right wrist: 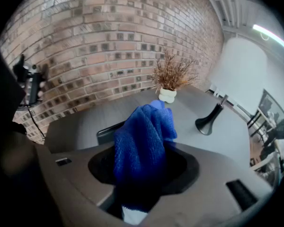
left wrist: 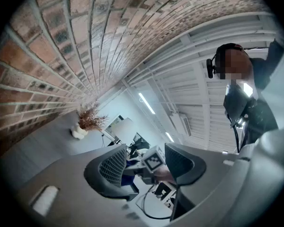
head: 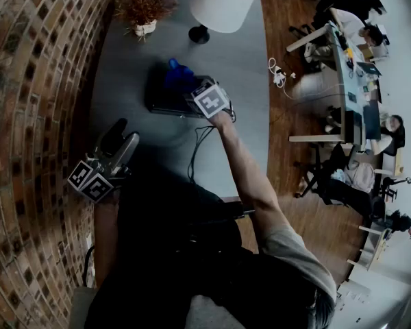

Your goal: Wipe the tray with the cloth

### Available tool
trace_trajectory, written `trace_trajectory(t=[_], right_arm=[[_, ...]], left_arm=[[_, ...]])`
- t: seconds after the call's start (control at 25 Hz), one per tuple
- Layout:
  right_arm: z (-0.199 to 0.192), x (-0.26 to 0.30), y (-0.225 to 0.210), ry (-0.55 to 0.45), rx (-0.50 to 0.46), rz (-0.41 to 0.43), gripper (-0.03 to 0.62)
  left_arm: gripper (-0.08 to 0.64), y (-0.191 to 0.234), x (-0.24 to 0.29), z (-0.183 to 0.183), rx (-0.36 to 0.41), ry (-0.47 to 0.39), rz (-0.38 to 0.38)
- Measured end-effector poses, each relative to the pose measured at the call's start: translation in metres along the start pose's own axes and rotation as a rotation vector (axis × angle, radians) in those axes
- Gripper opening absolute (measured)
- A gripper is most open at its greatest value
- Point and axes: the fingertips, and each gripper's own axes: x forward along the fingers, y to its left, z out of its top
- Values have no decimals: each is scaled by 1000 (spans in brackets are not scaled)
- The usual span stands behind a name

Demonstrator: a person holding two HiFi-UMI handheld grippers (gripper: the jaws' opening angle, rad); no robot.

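A dark rectangular tray lies on the grey table, seen from above in the head view. My right gripper reaches down over the tray's right part, shut on a bunched blue cloth. In the right gripper view the blue cloth fills the gap between the jaws of the right gripper, and the tray's edge shows just behind it. My left gripper hangs near the table's front left, away from the tray. Seen in its own view, the left gripper is open and holds nothing.
A dried plant in a white pot and a white lamp with a dark base stand at the table's far end. A brick wall runs along the left. A cable trails over the table near the person's arm.
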Motion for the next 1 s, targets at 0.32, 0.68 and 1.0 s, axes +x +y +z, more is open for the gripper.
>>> trace_trajectory(t=[0.32, 0.68, 1.0], right_arm=[[-20, 46, 68, 250, -317, 210, 191], [22, 42, -7, 118, -151, 15, 190], [2, 57, 69, 209, -290, 221, 192]], left_arm=[[247, 30, -35, 11, -32, -32, 83], [247, 32, -24, 5, -41, -21, 55], [247, 28, -23, 1, -43, -9, 64]])
